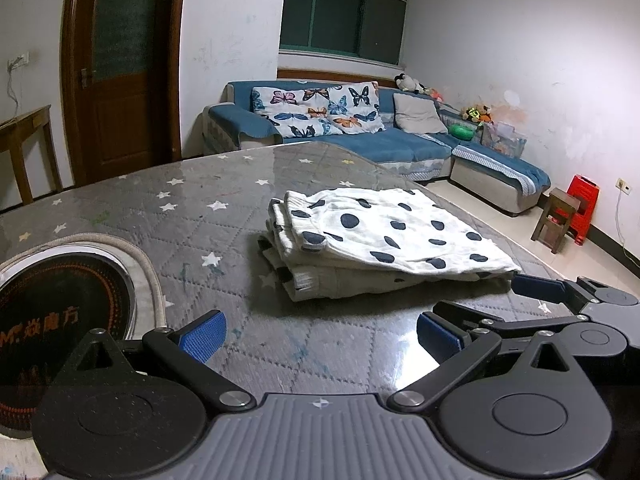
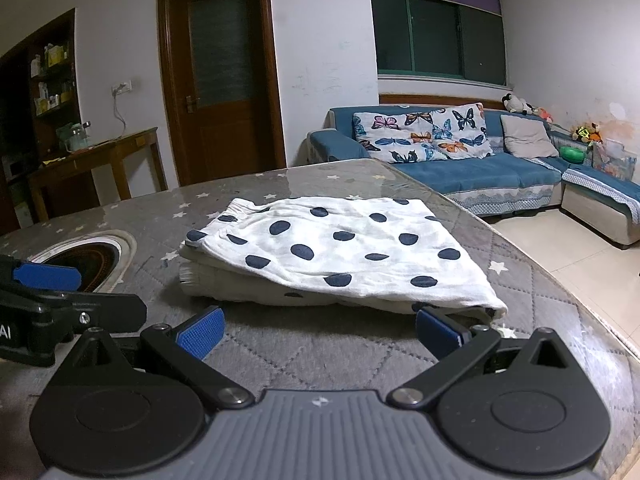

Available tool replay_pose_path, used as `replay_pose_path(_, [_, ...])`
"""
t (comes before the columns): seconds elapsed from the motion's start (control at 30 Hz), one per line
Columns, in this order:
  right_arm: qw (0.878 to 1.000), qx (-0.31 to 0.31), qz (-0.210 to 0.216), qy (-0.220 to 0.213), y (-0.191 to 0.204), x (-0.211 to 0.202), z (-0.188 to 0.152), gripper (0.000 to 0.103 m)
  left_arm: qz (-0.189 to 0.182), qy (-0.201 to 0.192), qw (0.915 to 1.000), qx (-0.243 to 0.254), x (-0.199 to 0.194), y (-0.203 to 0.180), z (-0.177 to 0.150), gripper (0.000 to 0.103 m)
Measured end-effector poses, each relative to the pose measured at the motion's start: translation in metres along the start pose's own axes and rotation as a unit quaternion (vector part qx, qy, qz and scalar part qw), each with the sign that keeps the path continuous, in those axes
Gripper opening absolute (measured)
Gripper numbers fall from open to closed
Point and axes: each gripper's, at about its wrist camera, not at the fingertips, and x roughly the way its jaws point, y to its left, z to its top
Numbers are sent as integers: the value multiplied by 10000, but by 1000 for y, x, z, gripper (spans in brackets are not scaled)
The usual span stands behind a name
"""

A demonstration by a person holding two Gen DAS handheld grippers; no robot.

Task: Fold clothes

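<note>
A white garment with dark blue dots (image 1: pixel 384 236) (image 2: pixel 340 252) lies folded on top of a beige folded garment (image 1: pixel 352 280) (image 2: pixel 224 282), forming a small stack on the grey star-patterned table (image 1: pixel 160 216) (image 2: pixel 320 360). My left gripper (image 1: pixel 320 334) is open just short of the stack's near edge, nothing between its blue pads. My right gripper (image 2: pixel 318 332) is open too, its right fingertip close to the stack's near right corner. In the left wrist view the right gripper's fingers (image 1: pixel 536 286) show at the right edge of the stack.
An induction hob (image 1: pixel 60 304) (image 2: pixel 90 258) is set into the table at the left. The table edge (image 2: pixel 560 280) drops to a tiled floor on the right. A blue sofa (image 1: pixel 360 140), a red stool (image 1: pixel 582 208) and a wooden side table (image 2: pixel 100 160) stand beyond.
</note>
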Motion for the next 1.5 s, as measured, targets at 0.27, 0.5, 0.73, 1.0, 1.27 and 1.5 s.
replay_pose_path(0.27, [10000, -13, 17, 2, 2, -2, -1, 103, -4, 16, 10000, -7, -3, -1, -4, 103])
replay_pose_path(0.5, [10000, -18, 8, 0, 3, -5, -2, 103, -6, 12, 10000, -11, -5, -1, -6, 103])
replay_pose_path(0.73, [10000, -18, -7, 11, 3, -6, -3, 103, 20, 9, 10000, -19, -5, -1, -7, 103])
replay_pose_path(1.0, [10000, 10, -16, 17, 0, -4, -3, 103, 34, 30, 10000, -23, -3, 0, -7, 103])
replay_pose_path(1.27, [10000, -11, -19, 40, 0, -1, -2, 103, 58, 42, 10000, -14, 0, 0, -7, 103])
replay_pose_path(1.5, [10000, -53, -27, 55, 0, 3, 0, 103, 83, 43, 10000, -23, 3, 3, -6, 103])
